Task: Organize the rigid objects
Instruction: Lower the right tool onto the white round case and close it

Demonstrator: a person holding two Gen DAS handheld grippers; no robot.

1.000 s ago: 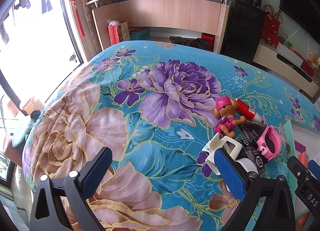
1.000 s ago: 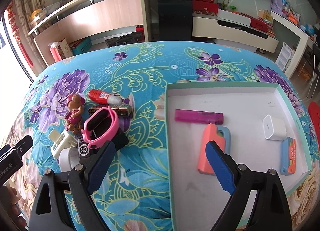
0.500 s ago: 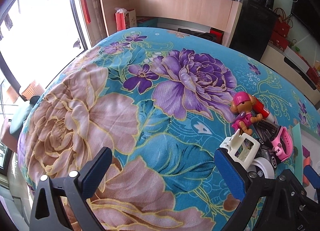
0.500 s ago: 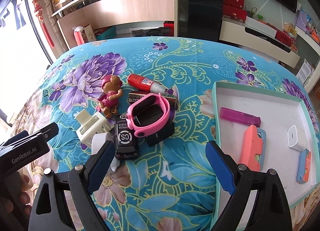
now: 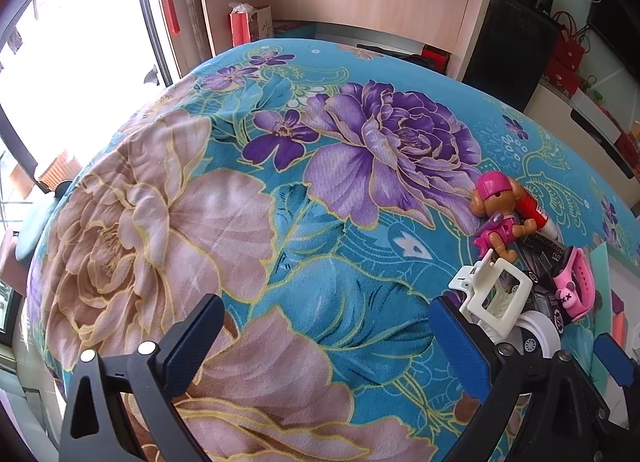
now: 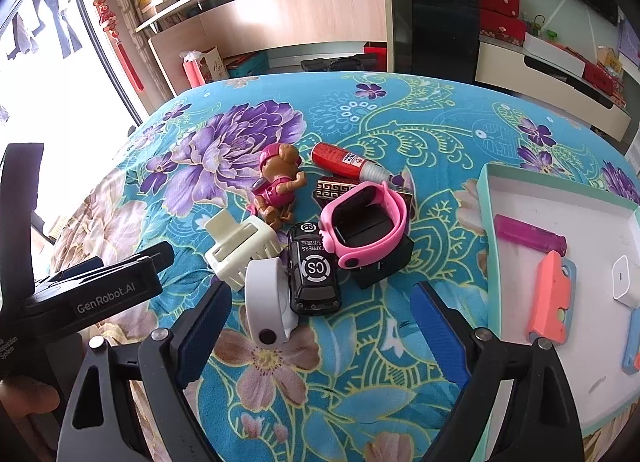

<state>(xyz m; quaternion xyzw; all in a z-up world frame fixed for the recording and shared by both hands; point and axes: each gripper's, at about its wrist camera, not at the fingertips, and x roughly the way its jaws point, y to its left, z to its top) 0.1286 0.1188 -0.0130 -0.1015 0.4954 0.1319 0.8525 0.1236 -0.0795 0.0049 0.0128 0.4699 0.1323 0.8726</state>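
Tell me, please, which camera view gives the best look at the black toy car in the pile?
The right wrist view: the black toy car lies roof-up between the open fingers, its CS logo readable. In the left wrist view the car is mostly hidden behind the white clip and pink watch.

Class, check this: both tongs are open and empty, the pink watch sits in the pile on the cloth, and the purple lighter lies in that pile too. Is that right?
One detail is wrong. The purple lighter lies in the tray, apart from the pile, as the right wrist view shows. The rest stands: the left tongs and right tongs are open and empty, and the pink watch sits in the pile on the cloth.
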